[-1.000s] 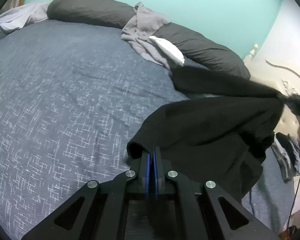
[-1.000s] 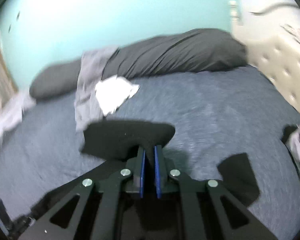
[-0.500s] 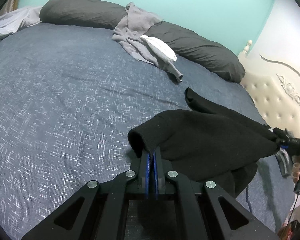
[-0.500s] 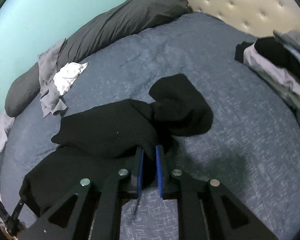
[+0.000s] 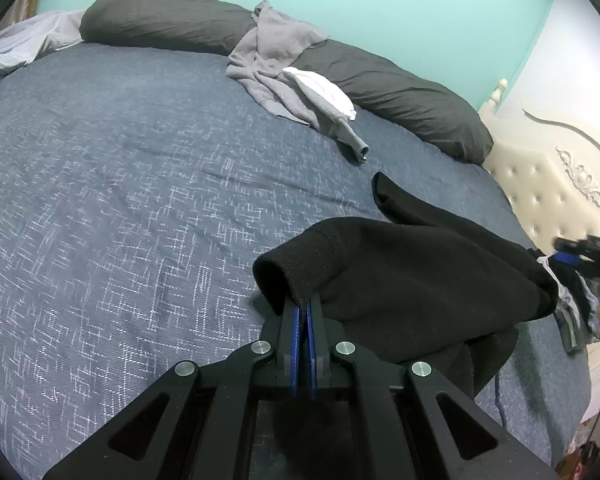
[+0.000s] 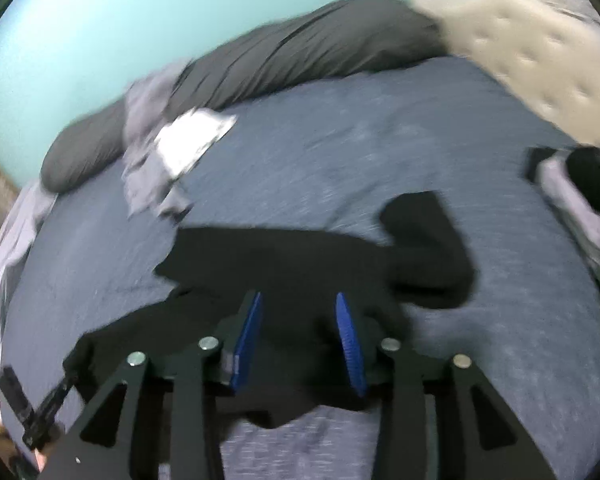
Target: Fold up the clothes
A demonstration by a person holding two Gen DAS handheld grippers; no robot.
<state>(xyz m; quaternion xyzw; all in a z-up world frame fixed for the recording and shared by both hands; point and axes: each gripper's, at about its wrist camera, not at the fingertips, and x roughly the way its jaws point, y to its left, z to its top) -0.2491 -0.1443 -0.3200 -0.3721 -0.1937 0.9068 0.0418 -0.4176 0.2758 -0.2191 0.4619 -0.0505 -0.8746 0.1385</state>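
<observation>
Left gripper [image 5: 303, 312] is pinching the ribbed cuff of a black garment [image 5: 420, 276], fingers closed on the cloth; right gripper [image 6: 298, 320] is hovering with fingers spread wide, nothing between them, the fabric lying under and ahead of it. The garment is lying rumpled on the bed [image 5: 120, 200], at about 3 o'clock in the left view, a sleeve trailing toward 1 o'clock. It is reading as soft, limp, light knit, likely sagging between holds, so cuffs, hem or shoulder seams are looking like the best grips.
</observation>
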